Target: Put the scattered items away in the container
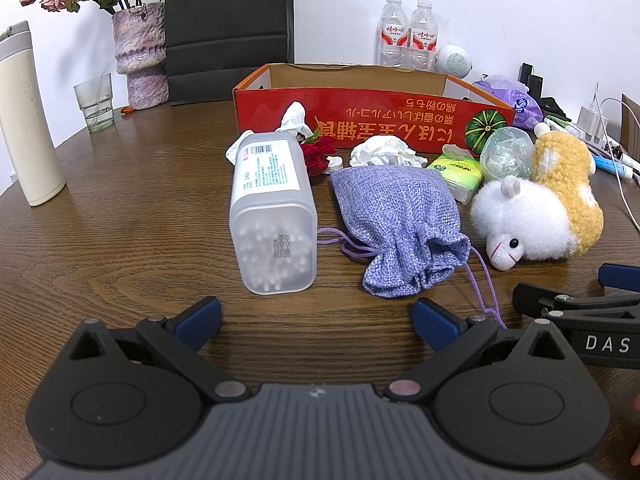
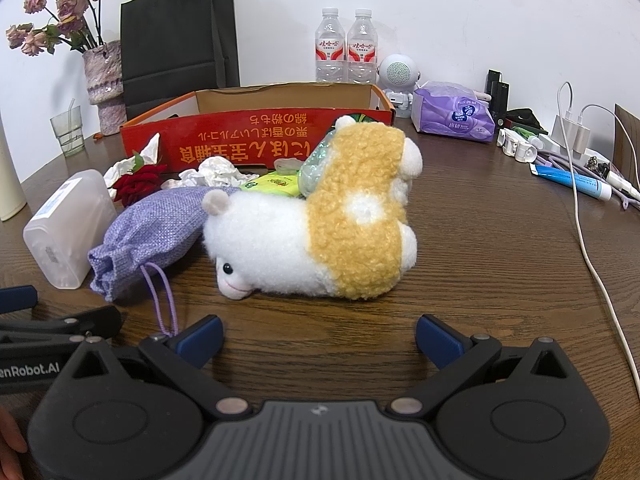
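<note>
We see the red box [image 1: 372,114] only from outside; its floor is hidden behind the near wall. The plush toy [image 2: 320,224] covers much of the clear plastic bag [image 2: 316,164] and green tissue pack [image 2: 276,182]. The cream flask [image 1: 24,120] is cut by the left edge. The swab jar's [image 1: 272,216] label print is too small to read.

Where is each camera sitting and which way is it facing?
Left wrist: rides the left tool, angled down across the table at the cotton swab box and purple pouch; own open fingers show, plus the right tool at the right edge.
Right wrist: rides the right tool, angled down at the plush toy; own open fingers show, left tool at the left edge.
Shared: pouch, toy, red box.
</note>
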